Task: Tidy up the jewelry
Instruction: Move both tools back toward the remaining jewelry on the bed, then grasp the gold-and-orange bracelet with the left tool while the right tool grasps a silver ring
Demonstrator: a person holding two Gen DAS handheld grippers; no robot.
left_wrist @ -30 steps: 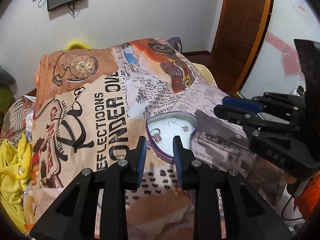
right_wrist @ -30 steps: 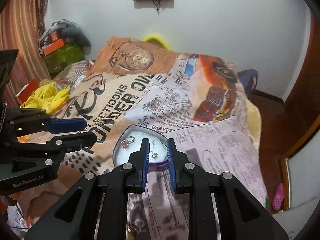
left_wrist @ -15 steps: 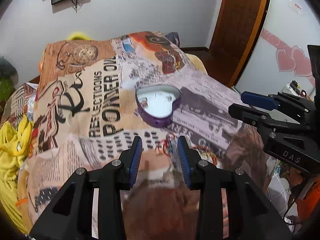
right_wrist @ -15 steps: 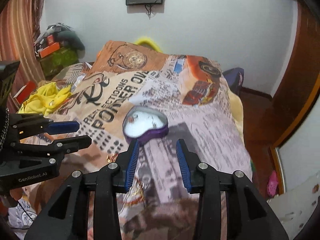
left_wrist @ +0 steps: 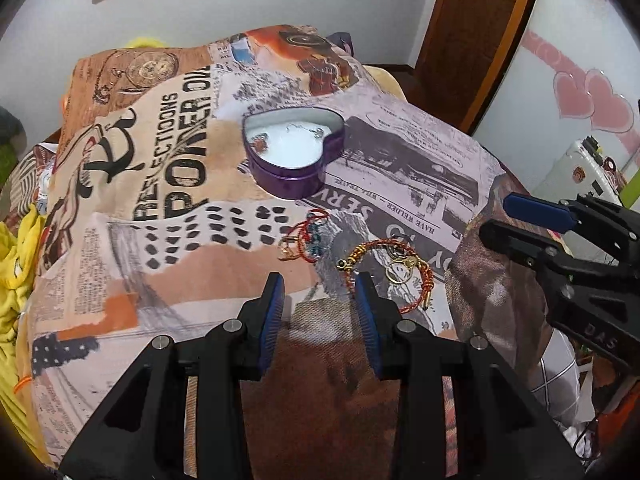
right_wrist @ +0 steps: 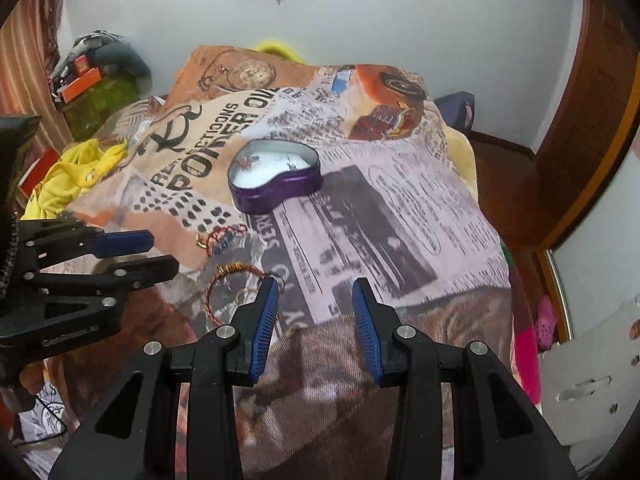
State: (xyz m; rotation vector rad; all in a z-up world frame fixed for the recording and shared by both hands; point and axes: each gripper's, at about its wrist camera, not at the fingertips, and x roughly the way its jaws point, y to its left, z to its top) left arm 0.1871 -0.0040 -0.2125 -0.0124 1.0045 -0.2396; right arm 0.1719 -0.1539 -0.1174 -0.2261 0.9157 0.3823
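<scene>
We see the left gripper, jaws parted and empty, just short of the red-and-gold braided bracelet; the right gripper likewise gapes empty beside it.

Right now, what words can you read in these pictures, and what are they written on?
"POWER" on the blanket, big black letters.
"RE..ECTIOONS" above it on the blanket, partly creased.
"SERV" upside down on the blanket, near the purple heart tin.
"HAVE WELDER - WILL TRAVEL" upside down below that, very small, the end uncertain.
"DAS" on the right tool.
The left tool has a blurred label, unreadable.
Newspaper print: too small.
</scene>
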